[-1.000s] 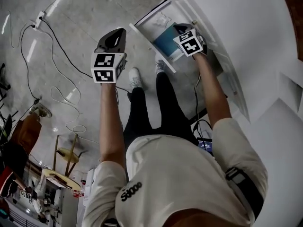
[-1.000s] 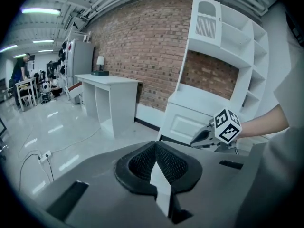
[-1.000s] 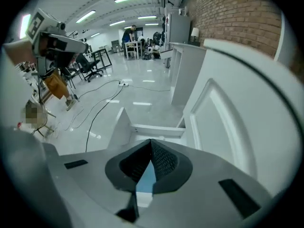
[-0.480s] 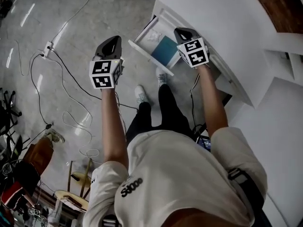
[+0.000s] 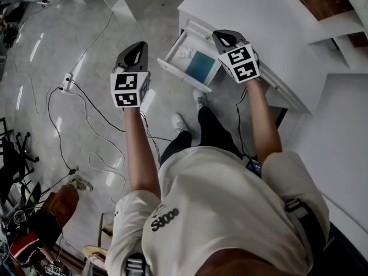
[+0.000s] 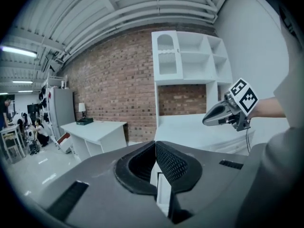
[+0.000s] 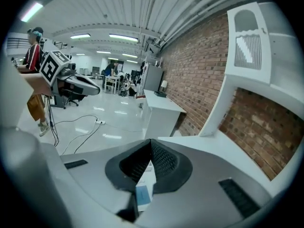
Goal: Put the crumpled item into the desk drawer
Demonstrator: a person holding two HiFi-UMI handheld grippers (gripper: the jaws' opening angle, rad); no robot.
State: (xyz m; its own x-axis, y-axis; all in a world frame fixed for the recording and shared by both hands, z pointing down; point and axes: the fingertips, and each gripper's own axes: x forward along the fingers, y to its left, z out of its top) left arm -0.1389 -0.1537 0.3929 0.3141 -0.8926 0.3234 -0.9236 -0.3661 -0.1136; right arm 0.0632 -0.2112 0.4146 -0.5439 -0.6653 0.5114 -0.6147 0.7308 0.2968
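White crumpled item [image 5: 184,53] lies inside the open drawer [image 5: 185,76]. It is small and wrinkled and sits in the drawer's left part, just beside a flat teal sheet [image 5: 201,65] that fills the rest. The drawer is pulled out from the white table [image 5: 253,10], with its front panel out over the floor [image 5: 69,33].

Left gripper [image 5: 137,46] is held out on a straight arm over the floor, left of the drawer and apart from it, marker cube [image 5: 129,88] facing up. Its jaws are pressed together at the tips with nothing between them.

Right gripper [image 5: 221,35] is held out above the drawer's right end, by the table edge. Its jaws are also closed tip to tip and pinch nothing. In the right gripper view, the teal sheet shows through the slit below the tips. Neither gripper touches the crumpled item. Both grippers point forward at about the same height.

The person stands in front of the drawer, legs and shoes [image 5: 199,98] below it. Cables [image 5: 92,105] run across the floor to a power strip [image 5: 68,80] on the left, well apart from the drawer. Behind the table, the left gripper view shows a brick wall [image 6: 114,80], a white shelf unit [image 6: 190,56] and a second white table [image 6: 95,127]. Nothing lies between the grippers and the drawer opening.
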